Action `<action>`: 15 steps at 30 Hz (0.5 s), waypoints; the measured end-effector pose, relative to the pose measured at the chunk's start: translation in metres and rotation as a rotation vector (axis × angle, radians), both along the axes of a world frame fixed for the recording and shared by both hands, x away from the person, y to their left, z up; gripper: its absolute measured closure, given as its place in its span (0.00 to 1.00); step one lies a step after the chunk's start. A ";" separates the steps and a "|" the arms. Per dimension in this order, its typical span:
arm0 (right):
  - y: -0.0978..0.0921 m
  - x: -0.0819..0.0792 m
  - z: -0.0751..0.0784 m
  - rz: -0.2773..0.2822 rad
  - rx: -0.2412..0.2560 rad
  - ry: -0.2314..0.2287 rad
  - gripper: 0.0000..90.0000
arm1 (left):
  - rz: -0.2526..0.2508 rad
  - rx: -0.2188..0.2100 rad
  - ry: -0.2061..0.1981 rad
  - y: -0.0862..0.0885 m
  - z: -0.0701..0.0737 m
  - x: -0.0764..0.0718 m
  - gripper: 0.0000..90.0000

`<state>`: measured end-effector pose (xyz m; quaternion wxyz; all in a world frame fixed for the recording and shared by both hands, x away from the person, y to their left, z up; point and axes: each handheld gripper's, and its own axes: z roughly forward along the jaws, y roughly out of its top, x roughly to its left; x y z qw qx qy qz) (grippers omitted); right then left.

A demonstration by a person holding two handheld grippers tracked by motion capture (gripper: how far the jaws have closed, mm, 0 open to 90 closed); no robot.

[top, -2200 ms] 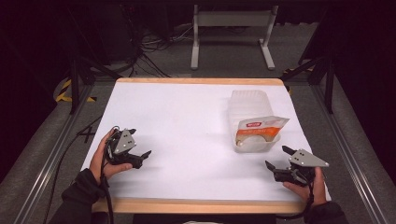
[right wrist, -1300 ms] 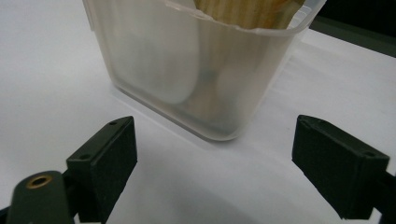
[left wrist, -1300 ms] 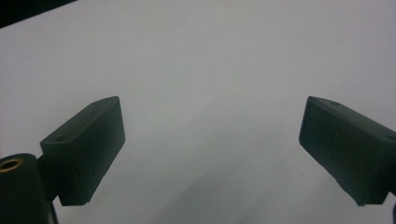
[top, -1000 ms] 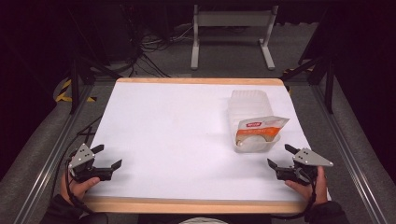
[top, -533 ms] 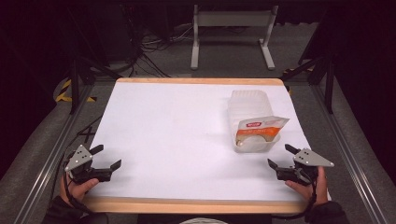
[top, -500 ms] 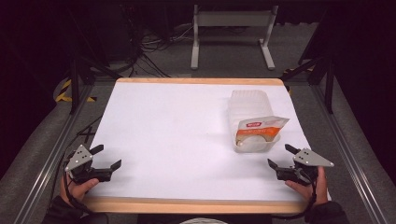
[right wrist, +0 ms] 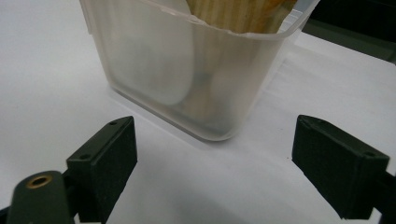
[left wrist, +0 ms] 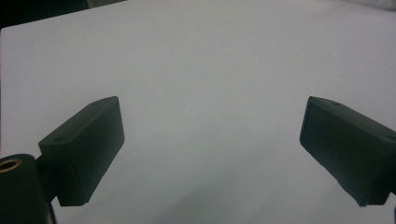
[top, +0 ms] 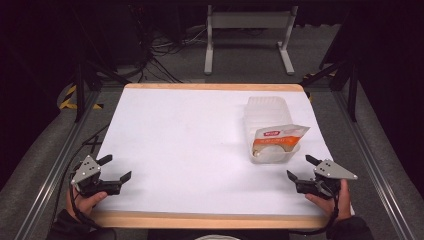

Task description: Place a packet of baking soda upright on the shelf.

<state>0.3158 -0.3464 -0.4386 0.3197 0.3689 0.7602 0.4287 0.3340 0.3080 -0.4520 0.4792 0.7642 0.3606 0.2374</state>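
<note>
At the near edge of the table [top: 200, 150], the left gripper [top: 116, 170] sat low at the left corner, held in a hand [top: 84, 202] that came up from the bottom of the high view. Its jaws stood wide apart and gripped nothing; in the left gripper view only bare white tabletop lay between them. At the near right corner the right gripper [top: 301, 169] was held the same way by the other hand [top: 332, 202], its jaws also spread wide and empty, pointing up the table toward the tub [top: 270, 127]. The tub stood just beyond that gripper, near but apart from it, on the right half of the table. In the right gripper view the tub [right wrist: 187, 70] showed as a clear, cloudy plastic box standing upright just ahead of the open jaws, slightly left of the gap's middle, not touched by either one. A packet [top: 277, 137] with an orange and white face lay across the tub's near end, tilted, partly inside. Past the table's far edge were a dark floor, cables [top: 165, 50] and a grey stand [top: 247, 30].
</note>
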 end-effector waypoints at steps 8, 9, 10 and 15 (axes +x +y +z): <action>-0.001 0.000 0.000 -0.001 0.003 0.001 0.16 | -0.015 0.012 0.000 -0.003 0.000 0.000 0.08; -0.001 0.000 0.000 -0.001 0.003 0.001 0.16 | -0.015 0.012 0.000 -0.003 0.000 0.000 0.08; -0.001 0.000 0.000 -0.001 0.003 0.001 0.16 | -0.014 0.014 0.002 -0.003 -0.001 0.000 0.08; -0.001 0.000 0.000 0.000 0.008 0.003 0.16 | -0.017 0.019 0.008 -0.005 -0.001 0.001 0.08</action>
